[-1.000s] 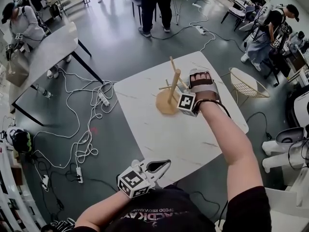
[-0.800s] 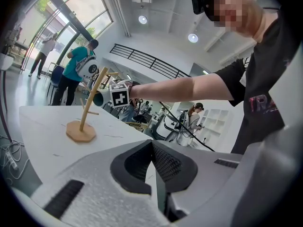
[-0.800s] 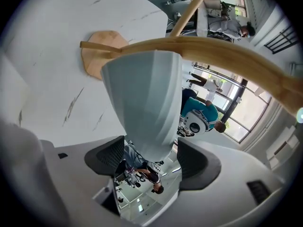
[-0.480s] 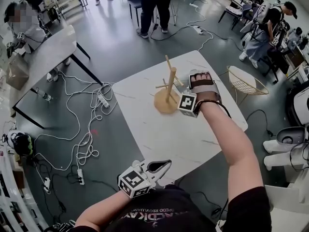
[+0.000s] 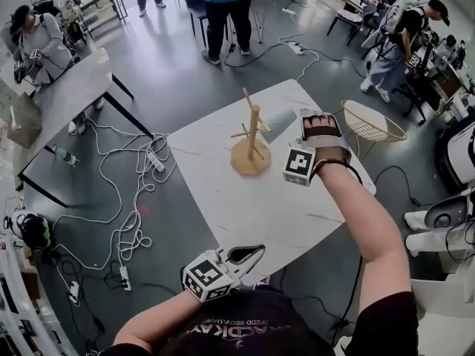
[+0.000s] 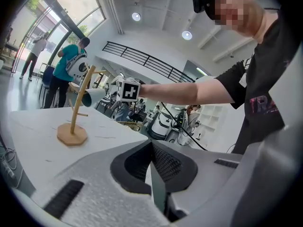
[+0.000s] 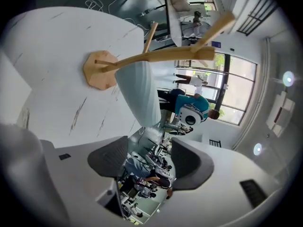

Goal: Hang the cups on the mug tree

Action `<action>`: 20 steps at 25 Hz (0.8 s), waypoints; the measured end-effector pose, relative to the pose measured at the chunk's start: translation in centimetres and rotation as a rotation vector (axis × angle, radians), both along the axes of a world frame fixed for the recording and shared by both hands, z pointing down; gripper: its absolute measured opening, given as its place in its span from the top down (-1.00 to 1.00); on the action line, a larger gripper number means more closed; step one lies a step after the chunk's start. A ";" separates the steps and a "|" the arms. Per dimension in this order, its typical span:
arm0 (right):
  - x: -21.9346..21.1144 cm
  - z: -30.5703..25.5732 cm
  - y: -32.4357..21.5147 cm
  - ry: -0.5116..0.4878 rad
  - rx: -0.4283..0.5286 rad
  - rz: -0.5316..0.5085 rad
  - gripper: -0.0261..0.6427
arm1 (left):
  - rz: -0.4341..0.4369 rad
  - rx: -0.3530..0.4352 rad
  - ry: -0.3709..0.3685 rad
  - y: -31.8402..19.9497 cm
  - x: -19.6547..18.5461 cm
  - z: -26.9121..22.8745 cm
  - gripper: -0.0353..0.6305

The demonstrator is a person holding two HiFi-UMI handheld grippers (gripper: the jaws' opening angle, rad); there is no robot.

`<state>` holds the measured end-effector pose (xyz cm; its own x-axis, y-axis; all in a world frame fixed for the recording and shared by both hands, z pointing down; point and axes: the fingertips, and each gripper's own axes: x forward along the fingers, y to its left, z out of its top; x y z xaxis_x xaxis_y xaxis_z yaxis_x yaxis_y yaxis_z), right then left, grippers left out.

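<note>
Cup [image 7: 139, 91] judged hung on peg of mug tree [image 7: 161, 56], clear of worktop [image 7: 52, 46]. Right gripper [image 7: 150, 161] held just short of cup, jaws wide apart though just narrowed slightly, nothing gripped: release judged done. Left gripper [image 6: 152, 167] held low, jaws together, empty, not needed here.

— From my feed, what is the mug tree [image 5: 251, 143] made of?
— Pale bare wood, matt. The table [image 5: 245, 213] is smooth, white and marble-veined. The cup [image 7: 139, 96] looks smooth.
— And my left gripper [image 6: 152, 150]?
— I see grainy grey plastic and dark ribbed pads [image 6: 164, 163].
</note>
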<state>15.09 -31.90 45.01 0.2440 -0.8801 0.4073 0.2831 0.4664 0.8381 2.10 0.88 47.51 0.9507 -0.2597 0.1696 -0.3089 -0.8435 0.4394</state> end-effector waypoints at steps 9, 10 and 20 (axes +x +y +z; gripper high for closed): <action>-0.2 -0.9 6.7 -0.775 -0.201 0.146 0.89 | 0.046 0.031 -0.004 0.6 1.3 -1.1 0.91; -0.9 -0.7 7.9 -0.956 -0.264 0.174 0.89 | 0.049 0.035 -0.004 0.6 1.4 -1.2 0.91; -6.6 -0.8 20.4 -1.875 -0.527 0.243 0.89 | 0.028 0.057 -0.017 0.6 1.3 -1.4 0.91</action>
